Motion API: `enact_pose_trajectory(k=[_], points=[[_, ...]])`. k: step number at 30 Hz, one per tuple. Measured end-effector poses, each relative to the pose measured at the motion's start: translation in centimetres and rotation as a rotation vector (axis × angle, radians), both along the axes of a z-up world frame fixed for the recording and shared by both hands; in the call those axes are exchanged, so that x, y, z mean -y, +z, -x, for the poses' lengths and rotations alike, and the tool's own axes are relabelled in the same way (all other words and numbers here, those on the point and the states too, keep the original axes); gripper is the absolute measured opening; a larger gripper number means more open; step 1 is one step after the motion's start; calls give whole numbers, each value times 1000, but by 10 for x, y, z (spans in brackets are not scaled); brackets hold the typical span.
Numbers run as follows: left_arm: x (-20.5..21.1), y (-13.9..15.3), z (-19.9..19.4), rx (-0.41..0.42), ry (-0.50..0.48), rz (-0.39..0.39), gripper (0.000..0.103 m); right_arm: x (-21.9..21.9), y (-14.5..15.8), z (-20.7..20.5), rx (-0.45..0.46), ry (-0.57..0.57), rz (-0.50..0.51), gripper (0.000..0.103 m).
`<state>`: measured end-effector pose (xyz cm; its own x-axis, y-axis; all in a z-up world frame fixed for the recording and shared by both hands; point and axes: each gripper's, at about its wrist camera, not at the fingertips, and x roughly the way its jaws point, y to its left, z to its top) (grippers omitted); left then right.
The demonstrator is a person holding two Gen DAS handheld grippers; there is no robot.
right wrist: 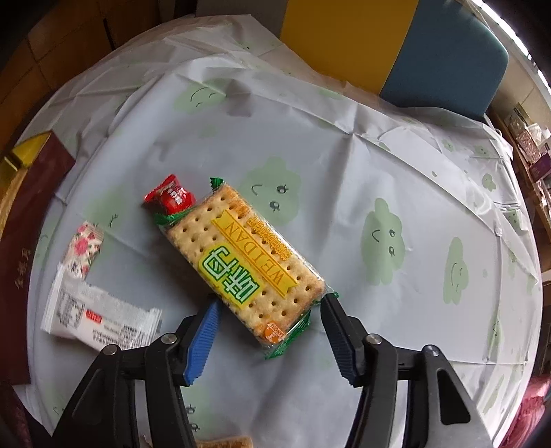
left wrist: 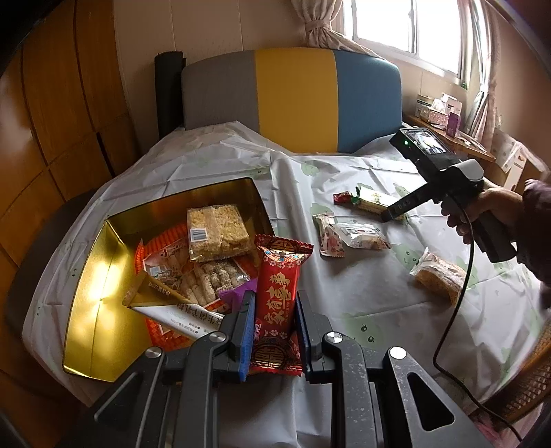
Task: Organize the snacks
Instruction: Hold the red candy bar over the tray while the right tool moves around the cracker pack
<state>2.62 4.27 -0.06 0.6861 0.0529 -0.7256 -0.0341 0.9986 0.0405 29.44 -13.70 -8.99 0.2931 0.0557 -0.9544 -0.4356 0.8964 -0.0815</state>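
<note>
A round table (left wrist: 344, 275) under a white cloth with green faces fills mid-frame; a grey, yellow and blue headboard (left wrist: 292, 100) stands behind, a window (left wrist: 406, 31) upper right; the left gripper (left wrist: 273, 310) pinches a red packet (left wrist: 277, 303) beside the gold tin (left wrist: 89, 289) at lower left; the right gripper (right wrist: 270, 327) stands spread around a cracker pack (right wrist: 248, 262) at centre, pads clear of it.

We see a round table (left wrist: 344, 275) under a pale cloth (right wrist: 344, 155) printed with green clouds. On its left stands an open gold tin (left wrist: 89, 275). Loose to the right lie a small red candy (right wrist: 170, 198) touching the far end of a cracker packet (right wrist: 248, 255), a floral wrapper (right wrist: 86, 248) beside a white packet (right wrist: 103, 320), and nearer, far right, a clear-wrapped brown cake (left wrist: 439, 275).
</note>
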Motion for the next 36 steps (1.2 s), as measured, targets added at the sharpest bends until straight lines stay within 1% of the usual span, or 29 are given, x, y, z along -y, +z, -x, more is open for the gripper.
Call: enact_pose_trajectory(k=[5,7,12,15,16,18,21,23,24,25,27,29,30,33,34,35,36], points=[[0,0,2,4,-5,9,22,2,0,4,-9,15,-1,61],[-1,0,2,7,-5,11,22,3,2,5,-11,13,-5,63],[-2,-1,5,5,-2,20,22,3,1,-1,10,2,-22,64],[-2,-1,6,2,-4,25,22,3,2,7,14,7,-54,44],[-2,-2,6,1,-3,26,22,3,2,10,18,10,-53,41],[-3,-1,7,3,-2,31,22,-1,3,19,13,25,-37,39],[-4,-1,8,5,0,38,22,-7,4,37,-59,84,-46,39],[-5,-2,8,4,1,43,22,-10,5,47,-94,111,-25,41],[-5,-2,8,4,1,45,22,-12,7,51,-75,129,11,45],[-5,-3,8,5,2,46,22,-14,8,53,-54,137,36,51],[-6,-3,8,5,3,47,22,-20,14,55,20,156,97,57],[-7,-3,8,3,7,44,22,-26,18,51,57,153,96,57],[-7,-2,8,3,9,45,22,-29,19,48,62,151,89,58],[-8,-1,9,9,15,43,22,-45,12,37,39,164,79,59],[-9,-1,9,9,17,43,22,-49,8,36,34,167,87,63],[-10,-1,9,10,18,44,22,-53,3,35,44,169,115,64],[-11,-1,9,11,20,46,22,-54,3,35,58,167,118,60]])
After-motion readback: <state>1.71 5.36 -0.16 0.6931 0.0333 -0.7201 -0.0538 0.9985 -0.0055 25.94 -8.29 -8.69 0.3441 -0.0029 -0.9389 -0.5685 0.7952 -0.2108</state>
